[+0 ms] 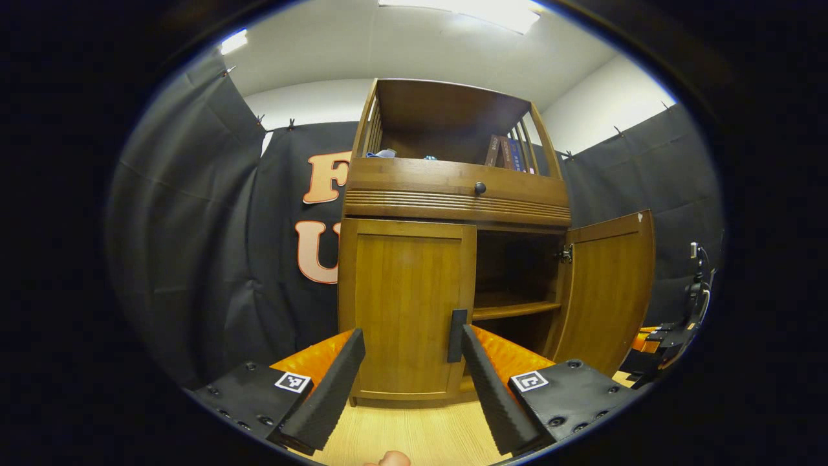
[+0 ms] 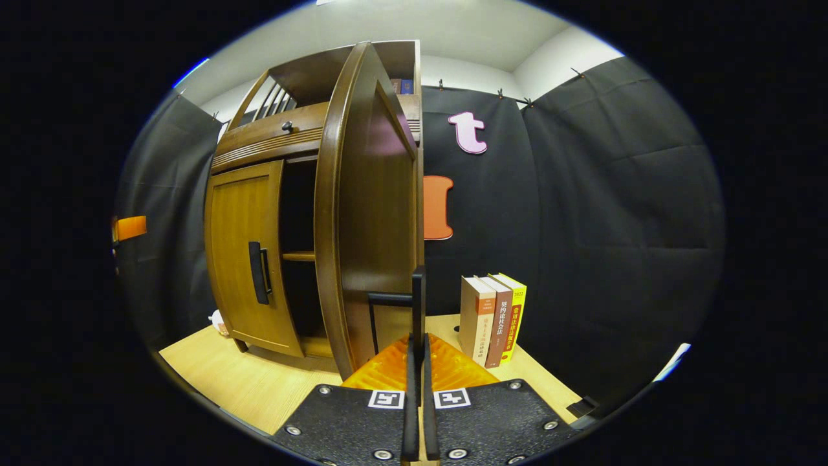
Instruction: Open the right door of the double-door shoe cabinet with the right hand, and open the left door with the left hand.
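In the left gripper view the wooden shoe cabinet (image 1: 453,194) stands straight ahead. Its left door (image 1: 404,304) is closed, with a black bar handle (image 1: 457,335) at its inner edge. My left gripper (image 1: 411,340) is open, a little in front of that door, and its right fingertip lies close to the handle. The right door (image 1: 608,291) is swung wide, baring an inner shelf (image 1: 514,310). Seen edge-on in the right gripper view, the right door (image 2: 365,213) has a black handle (image 2: 418,298), and my right gripper (image 2: 418,343) is shut on it.
Three books (image 2: 491,317) stand on the light wooden floor (image 2: 246,382) to the right of the open door. More books (image 1: 508,152) sit on the cabinet's top shelf, above a drawer with a dark knob (image 1: 479,188). Black cloth walls surround the booth.
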The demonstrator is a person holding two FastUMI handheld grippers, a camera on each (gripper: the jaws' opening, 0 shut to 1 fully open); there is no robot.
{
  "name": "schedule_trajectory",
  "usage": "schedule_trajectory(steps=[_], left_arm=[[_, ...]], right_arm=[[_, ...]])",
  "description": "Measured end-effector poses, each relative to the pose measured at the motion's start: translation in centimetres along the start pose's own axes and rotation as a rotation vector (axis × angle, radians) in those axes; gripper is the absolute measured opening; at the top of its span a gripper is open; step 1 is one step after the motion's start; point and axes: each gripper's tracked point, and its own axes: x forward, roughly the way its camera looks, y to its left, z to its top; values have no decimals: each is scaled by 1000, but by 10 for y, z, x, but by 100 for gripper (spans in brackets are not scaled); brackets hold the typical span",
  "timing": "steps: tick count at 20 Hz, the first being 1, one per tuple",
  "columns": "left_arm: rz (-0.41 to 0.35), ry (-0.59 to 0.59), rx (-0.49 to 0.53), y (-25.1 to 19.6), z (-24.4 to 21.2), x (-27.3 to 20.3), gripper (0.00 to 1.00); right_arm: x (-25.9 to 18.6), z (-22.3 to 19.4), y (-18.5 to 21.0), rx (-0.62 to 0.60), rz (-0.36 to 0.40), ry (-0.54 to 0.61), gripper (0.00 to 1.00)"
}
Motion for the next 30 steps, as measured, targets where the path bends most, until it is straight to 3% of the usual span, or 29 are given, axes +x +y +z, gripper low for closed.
schedule_trajectory(steps=[8, 15, 16, 17, 21, 25, 26, 27, 28, 30], left_arm=[[-15, 7, 14, -28, -12, 16, 93], [-51, 16, 14, -56, -30, 50, 93], [-60, 14, 12, -60, -32, 57, 93], [-66, 14, 8, -64, -35, 67, 93], [-61, 39, 4, -73, -60, 98, 93], [-64, 42, -7, -76, -82, 136, 93], [-57, 39, -12, -74, -88, 143, 97], [-53, 41, -14, -74, -92, 153, 93], [-51, 47, -15, -75, -97, 164, 93], [-60, 81, -40, -77, -111, 180, 93]], right_arm=[[-3, -2, -26, 17, 27, -14, 2], [-30, 4, -87, 43, -75, -66, 5], [-36, 5, -90, 60, -75, -72, 17], [-36, 5, -94, 67, -82, -74, 17], [-40, 3, -109, 65, -105, -80, 55], [-40, 2, -119, 67, -118, -87, 82], [-39, 1, -120, 67, -122, -88, 78], [-39, 2, -122, 66, -126, -91, 87], [-38, 2, -125, 64, -130, -95, 84], [-39, 7, -126, 61, -130, -109, 96]])
